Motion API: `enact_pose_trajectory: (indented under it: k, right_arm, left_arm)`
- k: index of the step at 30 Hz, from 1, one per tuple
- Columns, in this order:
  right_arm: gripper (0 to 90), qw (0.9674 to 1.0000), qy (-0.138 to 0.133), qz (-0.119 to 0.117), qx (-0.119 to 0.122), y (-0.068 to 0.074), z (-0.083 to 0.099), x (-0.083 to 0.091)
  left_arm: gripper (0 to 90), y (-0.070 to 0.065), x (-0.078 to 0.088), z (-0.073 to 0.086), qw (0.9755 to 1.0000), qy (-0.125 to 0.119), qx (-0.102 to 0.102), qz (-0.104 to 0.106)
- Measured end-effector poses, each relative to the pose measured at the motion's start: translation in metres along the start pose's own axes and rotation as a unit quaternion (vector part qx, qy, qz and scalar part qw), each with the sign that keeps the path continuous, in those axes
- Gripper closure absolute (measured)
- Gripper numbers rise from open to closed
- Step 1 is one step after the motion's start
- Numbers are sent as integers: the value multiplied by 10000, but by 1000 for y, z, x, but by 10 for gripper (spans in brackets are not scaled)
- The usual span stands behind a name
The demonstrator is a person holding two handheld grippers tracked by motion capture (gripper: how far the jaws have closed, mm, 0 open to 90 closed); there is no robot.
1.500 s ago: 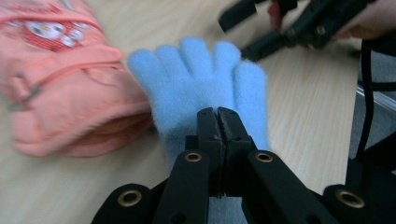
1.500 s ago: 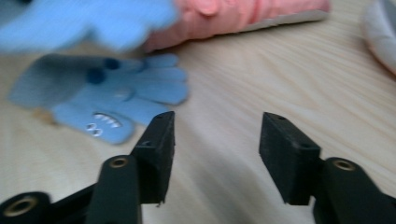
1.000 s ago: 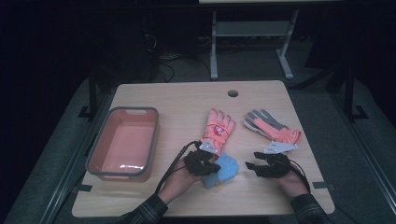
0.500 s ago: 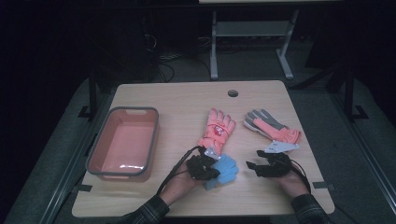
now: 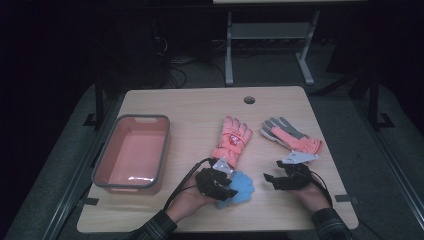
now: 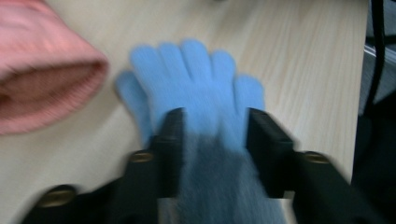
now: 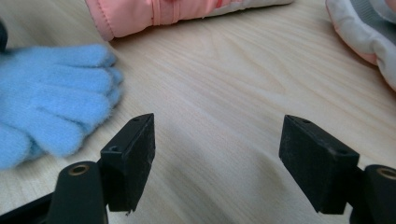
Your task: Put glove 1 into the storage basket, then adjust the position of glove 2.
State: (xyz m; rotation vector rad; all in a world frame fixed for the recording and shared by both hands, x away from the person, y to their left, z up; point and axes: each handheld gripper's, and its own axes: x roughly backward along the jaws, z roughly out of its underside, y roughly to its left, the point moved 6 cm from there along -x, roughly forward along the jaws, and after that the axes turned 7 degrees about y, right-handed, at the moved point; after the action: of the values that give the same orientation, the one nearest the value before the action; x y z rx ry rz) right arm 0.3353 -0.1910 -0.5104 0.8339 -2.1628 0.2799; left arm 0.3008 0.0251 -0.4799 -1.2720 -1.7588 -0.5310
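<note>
- The left gripper (image 6: 212, 135) has just been opening: a second ago it was clenched on the blue glove (image 6: 196, 88), and now its jaws stand apart on either side of the cuff, with the glove between them but apparently no longer pinched.
- The blue glove lies flat on the counter (image 5: 200, 110), fingers pointing away from the left gripper, its cuff running back between the jaws toward the hand. In the high view the blue glove (image 5: 239, 186) sits just beyond the left gripper (image 5: 216, 184).
- Compared with the earlier high views the glove lies in much the same spot, so this reads as a release in place, not a carry.
- The right gripper (image 7: 217, 158) has also been opening and is released, with nothing but bare counter between its jaws; the blue glove's fingertips lie off to its left, apart from it.
- The pink glove (image 5: 231, 141) lies just ahead of the left gripper, and the grey-and-pink glove (image 5: 292, 136) just ahead of the right gripper (image 5: 285, 179).
- The pink bin (image 5: 131, 152) stands well off to the left gripper's outer side, holding none of the gloves.
- My reading: the blue glove has been set down, and either hand is free for a new grasp.
</note>
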Motion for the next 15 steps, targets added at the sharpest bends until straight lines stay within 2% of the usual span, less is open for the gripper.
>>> enact_pose_trajectory:
  k: [1,2,4,6,11,14,15]
  right_arm:
    - [265,10000,19,16,17,0,0,0]
    - [264,10000,50,20,-5,0,1,-1]
    - [261,10000,88,35,2,1,2,-4]
    - [259,9999,108,41,2,1,2,-4]
    - [256,9997,178,107,97,2,4,-7]
    - [248,9996,224,138,112,3,4,-9]
    - [244,9996,221,137,128,3,5,-10]
  left_arm:
    - [429,0,-2,-1,10000,-20,64,-29]
    - [334,0,-3,-1,10000,17,38,-40]
    - [208,1,-9,-2,9999,56,47,-86]
    - [187,3,-14,-2,9998,163,-16,-133]
    - [160,6,-28,-2,9992,313,9,-260]
    - [158,7,-32,0,9991,345,44,-247]
    - [156,6,-33,0,9992,285,78,-253]
